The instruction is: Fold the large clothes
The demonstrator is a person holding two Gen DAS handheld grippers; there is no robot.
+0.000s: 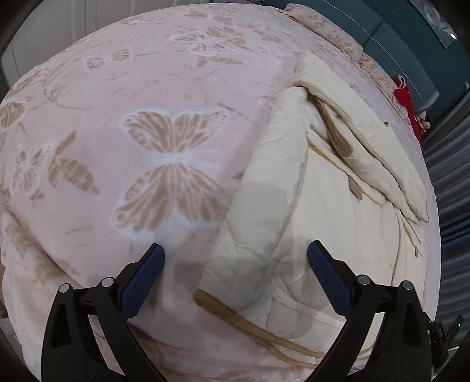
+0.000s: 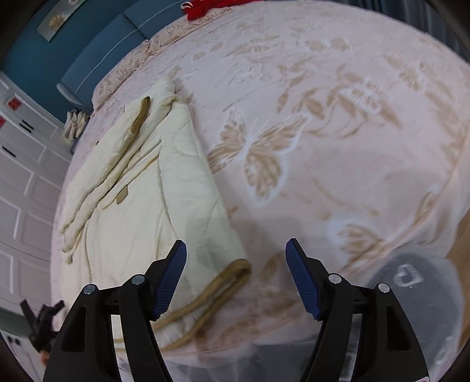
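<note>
A cream quilted garment [image 1: 317, 188] with tan trim lies partly folded on a bed covered by a pink butterfly-print blanket [image 1: 132, 117]. My left gripper [image 1: 235, 249] is open and empty, hovering above the garment's near left edge. In the right wrist view the same garment [image 2: 152, 188] lies at the left, its tan-trimmed corner [image 2: 235, 270] near the bed's front edge. My right gripper [image 2: 235, 249] is open and empty, just above that corner. A folded sleeve [image 2: 117, 152] lies across the garment's far part.
A blue headboard [image 2: 97, 55] and a red cloth [image 2: 205, 8] are at the bed's far end. White cabinet doors [image 2: 20, 182] stand to the left. A grey and white object [image 2: 411, 293] sits below the bed's front right edge.
</note>
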